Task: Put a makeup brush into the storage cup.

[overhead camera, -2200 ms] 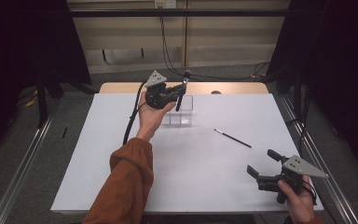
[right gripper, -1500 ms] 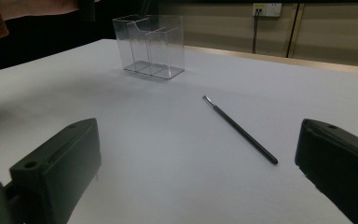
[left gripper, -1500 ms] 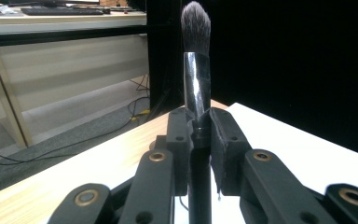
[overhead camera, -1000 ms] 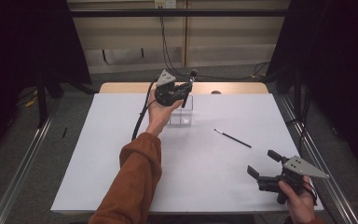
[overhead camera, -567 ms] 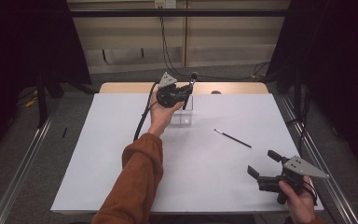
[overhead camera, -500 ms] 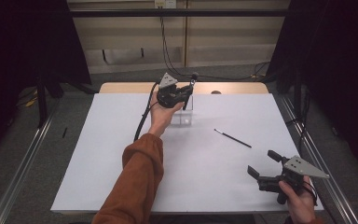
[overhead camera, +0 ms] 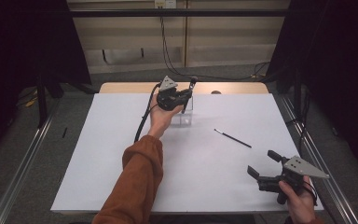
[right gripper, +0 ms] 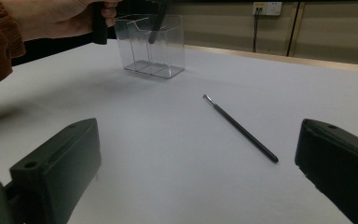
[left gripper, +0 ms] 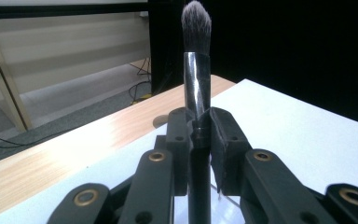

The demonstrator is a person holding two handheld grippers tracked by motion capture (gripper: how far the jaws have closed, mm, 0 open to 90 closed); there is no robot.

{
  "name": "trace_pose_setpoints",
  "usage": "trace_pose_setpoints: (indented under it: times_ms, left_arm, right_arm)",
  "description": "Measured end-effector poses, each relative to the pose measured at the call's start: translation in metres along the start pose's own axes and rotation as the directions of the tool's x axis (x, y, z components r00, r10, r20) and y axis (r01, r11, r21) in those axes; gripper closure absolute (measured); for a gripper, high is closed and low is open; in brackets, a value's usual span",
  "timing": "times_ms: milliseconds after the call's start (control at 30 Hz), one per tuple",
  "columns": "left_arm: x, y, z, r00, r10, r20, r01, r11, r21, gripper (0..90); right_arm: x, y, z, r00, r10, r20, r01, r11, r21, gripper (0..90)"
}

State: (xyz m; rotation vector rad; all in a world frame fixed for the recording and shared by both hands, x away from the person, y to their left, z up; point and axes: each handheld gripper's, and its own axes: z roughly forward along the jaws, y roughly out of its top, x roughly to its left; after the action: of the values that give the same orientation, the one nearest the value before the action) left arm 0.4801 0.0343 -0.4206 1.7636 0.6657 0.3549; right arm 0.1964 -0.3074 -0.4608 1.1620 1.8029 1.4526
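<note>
**Now: makeup brush held upright over a clear organizer**

Here we see, from the high view, a white table (overhead camera: 121, 154) with two hand-held tongs at work. The left tongs (overhead camera: 182, 96), at about 12 o'clock from the table's middle, are clamped tight on a makeup brush (overhead camera: 189, 91). In the left gripper view the brush (left gripper: 196, 93) stands upright between the two black jaws, bristles on top, its dark handle running down out of sight. The brush sits at or just inside the top of a clear plastic organizer (overhead camera: 185, 114); we cannot tell whether its lower end touches the bottom. In the right gripper view the organizer (right gripper: 151, 46) shows upright dividers and a dark handle inside it.

The right tongs (overhead camera: 262, 169), at about 4 o'clock near the table's edge, stand wide open with nothing between the jaws. A thin black brush (overhead camera: 232, 138) lies flat on the table at about 2 o'clock, well apart from both tongs and from the organizer.
</note>
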Motion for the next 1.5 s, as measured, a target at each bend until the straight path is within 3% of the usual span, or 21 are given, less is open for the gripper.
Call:
trace_pose_setpoints:
  times_ms: [233, 533, 900, 1133, 1433, 1500]
  left_arm:
    - [0.001, -0.007, 0.0, 1.0, -0.005, -0.002, 0.005, 0.9997, 0.023, 78.7]
    - [0.0, -0.011, -0.001, 0.9997, 0.025, 0.003, -0.025, 0.997, 0.073, 78.6]
    - [-0.002, -0.009, -0.004, 0.9999, 0.011, -0.001, -0.011, 0.9974, 0.071, 74.4]
    - [-0.003, -0.007, -0.009, 0.9998, 0.015, -0.009, -0.014, 0.9987, 0.049, 64.1]
    - [-0.002, -0.006, -0.026, 0.999, -0.024, -0.037, 0.025, 0.9992, 0.03, 34.0]
    - [-0.001, -0.007, -0.03, 0.9981, -0.048, -0.039, 0.049, 0.9984, 0.027, 26.1]
  right_arm:
    - [0.0, 0.0, 0.0, 1.0, 0.0, -0.002, 0.0, 1.0, 0.001, 0.0]
    - [0.001, 0.0, 0.0, 1.0, 0.001, -0.002, -0.001, 1.0, 0.003, 0.0]
    - [0.001, 0.0, 0.0, 1.0, -0.005, -0.001, 0.005, 1.0, 0.003, 0.0]
    - [0.001, 0.0, 0.001, 1.0, -0.005, -0.001, 0.005, 1.0, 0.003, 0.0]
    - [0.001, 0.001, 0.001, 1.0, -0.003, -0.002, 0.003, 1.0, 0.003, 0.0]
    - [0.001, 0.001, 0.001, 1.0, -0.004, -0.002, 0.004, 1.0, 0.003, 0.0]
